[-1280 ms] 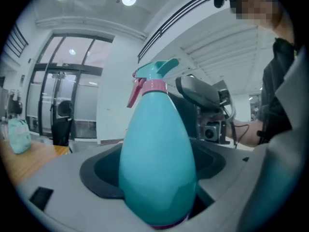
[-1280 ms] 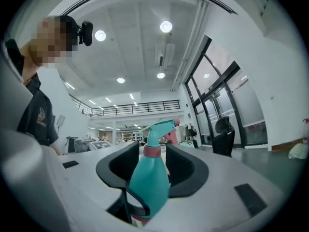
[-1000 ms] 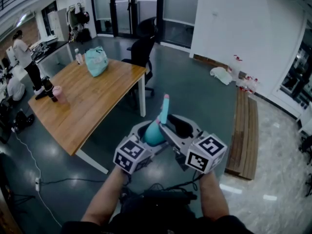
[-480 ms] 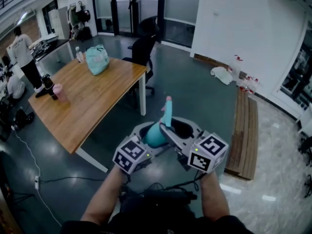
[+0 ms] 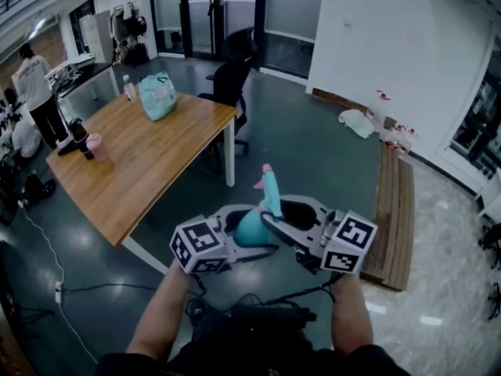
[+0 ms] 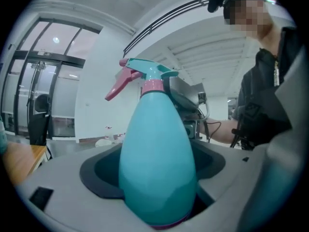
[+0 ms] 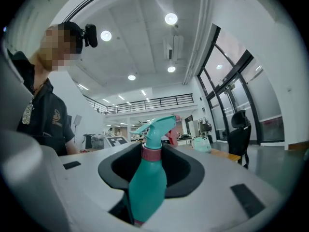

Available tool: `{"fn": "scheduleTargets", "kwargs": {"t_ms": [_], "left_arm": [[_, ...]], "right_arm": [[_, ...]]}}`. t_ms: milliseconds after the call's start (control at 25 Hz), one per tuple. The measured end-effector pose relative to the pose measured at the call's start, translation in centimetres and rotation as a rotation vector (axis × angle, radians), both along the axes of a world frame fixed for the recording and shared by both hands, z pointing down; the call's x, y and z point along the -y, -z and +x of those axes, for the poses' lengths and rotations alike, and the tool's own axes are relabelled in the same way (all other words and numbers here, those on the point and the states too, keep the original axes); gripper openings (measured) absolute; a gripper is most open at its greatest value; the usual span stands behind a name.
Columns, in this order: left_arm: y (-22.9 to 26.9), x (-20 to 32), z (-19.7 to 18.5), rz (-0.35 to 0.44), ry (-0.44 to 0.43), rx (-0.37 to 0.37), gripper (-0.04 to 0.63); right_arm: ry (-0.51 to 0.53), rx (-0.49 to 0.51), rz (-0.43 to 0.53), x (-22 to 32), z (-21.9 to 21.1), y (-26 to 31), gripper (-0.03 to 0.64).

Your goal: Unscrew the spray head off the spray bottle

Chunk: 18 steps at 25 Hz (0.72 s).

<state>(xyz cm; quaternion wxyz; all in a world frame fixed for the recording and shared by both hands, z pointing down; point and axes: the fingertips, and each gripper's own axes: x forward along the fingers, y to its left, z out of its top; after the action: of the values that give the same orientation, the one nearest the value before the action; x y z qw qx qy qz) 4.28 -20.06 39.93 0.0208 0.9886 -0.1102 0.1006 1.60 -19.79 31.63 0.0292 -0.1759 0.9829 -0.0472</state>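
I hold a teal spray bottle [image 5: 252, 227] in the air in front of me, upright, its teal spray head [image 5: 268, 185] with a pink trigger on top. My left gripper [image 5: 247, 240] is shut on the bottle's wide body [image 6: 157, 163], which fills the left gripper view. My right gripper [image 5: 271, 219] comes in from the right. Its jaws have just been closing, and its dark pads now flank the pink collar [image 7: 151, 153] under the spray head [image 7: 158, 127]. The bottle's base is hidden inside the jaws.
A wooden table [image 5: 141, 171] stands to the left with a teal bag [image 5: 156, 96], a pink cup [image 5: 94, 147] and a dark object. A black office chair [image 5: 231, 73] is behind it. Wooden planks [image 5: 395, 210] lie on the floor at right. A person [image 5: 35, 81] stands far left.
Both marker cubes have spread apart, the left one leftward and the right one rightward. The bottle has shifted a little lower and its spray head has turned slightly. The person at the back has moved.
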Motion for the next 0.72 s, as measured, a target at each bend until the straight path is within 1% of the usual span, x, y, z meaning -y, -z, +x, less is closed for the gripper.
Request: {"fn": "scheduleTargets", "kwargs": {"t_ms": [200,280,320,400,520,640,720], "left_arm": [[0.2,-1.7,0.2,-0.007,-0.087,-0.026,0.408],[0.1,-1.7,0.3,-0.006,-0.086,-0.031,0.408],[0.1,-1.5,0.3,-0.006,-0.073,-0.036,0.409],[0.3,-0.7,0.3,-0.008,-0.027,-0.053,0.408],[0.5,1.0,-0.2,-0.010,0.070,-0.070,0.408],[0.2,2.9,-0.8,0.010,0.202,-0.041,0.408],[-0.2,4.0,-1.1,0.019,0.283,-0.017,0.408]], "right_arm": [[0.104,0.006,0.018,-1.5,0.0,0.1,0.133],[0.103,-0.003,0.038,-1.6,-0.1,0.1,0.136],[0.084,-0.008,0.052,-1.4,0.0,0.1,0.141],[0.022,-0.006,0.067,-0.7,0.3,0.2,0.150],[-0.064,0.020,0.052,0.5,0.8,0.3,0.153],[-0.124,0.030,0.038,1.2,1.2,0.3,0.153],[-0.172,0.007,0.041,1.6,1.1,0.1,0.153]]}}
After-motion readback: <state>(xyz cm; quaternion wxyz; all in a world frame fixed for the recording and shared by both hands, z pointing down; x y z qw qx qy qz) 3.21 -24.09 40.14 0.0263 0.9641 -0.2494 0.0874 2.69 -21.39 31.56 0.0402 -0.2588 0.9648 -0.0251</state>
